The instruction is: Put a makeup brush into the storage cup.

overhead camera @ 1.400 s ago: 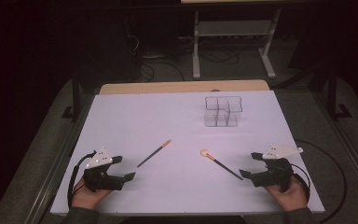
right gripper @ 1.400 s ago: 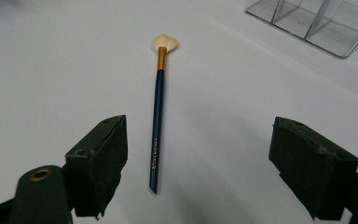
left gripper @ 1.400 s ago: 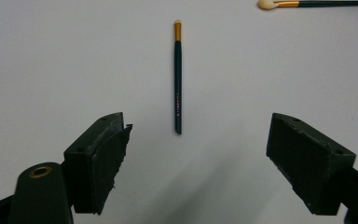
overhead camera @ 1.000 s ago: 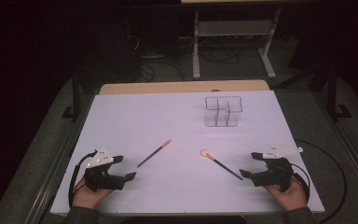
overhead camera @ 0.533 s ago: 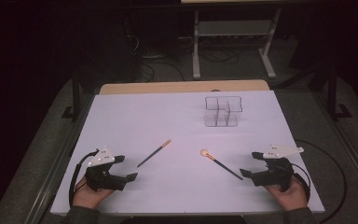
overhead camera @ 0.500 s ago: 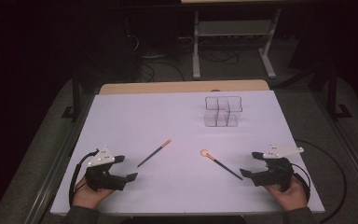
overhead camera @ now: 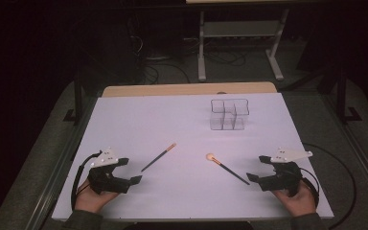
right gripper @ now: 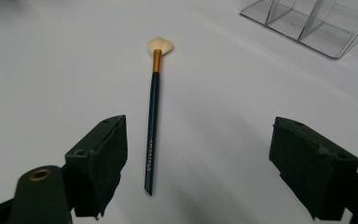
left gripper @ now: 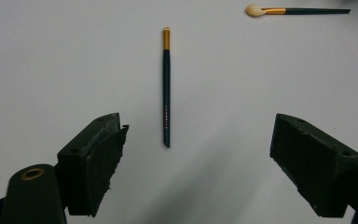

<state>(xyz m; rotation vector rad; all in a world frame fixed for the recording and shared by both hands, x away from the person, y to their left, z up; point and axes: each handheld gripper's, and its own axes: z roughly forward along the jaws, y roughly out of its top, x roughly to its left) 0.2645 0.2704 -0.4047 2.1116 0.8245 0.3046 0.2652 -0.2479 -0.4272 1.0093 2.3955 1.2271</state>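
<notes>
**A:** Is there any writing to read?

**B:** Each brush has small lettering along its dark handle. On the fan brush [right gripper: 152, 122] it is pale and too small to read for certain. On the thin brush [left gripper: 166, 87] it is reddish and illegible.

**A:** How many things are there?

**B:** Two brushes, one clear box [overhead camera: 228, 114] with several compartments, and two grippers, all on a white table [overhead camera: 182, 120].

**A:** Where are the brushes, relative to the clear box?

**B:** Both lie flat on the table, nearer the person than the box and well apart from it. The fan brush sits almost straight in front of the box, its pale bristles pointing left and away. The thin brush lies further left, its gold tip pointing toward the box.

**A:** And the grippers?

**B:** The left gripper [overhead camera: 129, 171] rests just beside the thin brush's handle end, jaws wide apart, holding nothing. The right gripper [overhead camera: 259, 167] sits at the fan brush's handle end, jaws equally apart and empty.
</notes>
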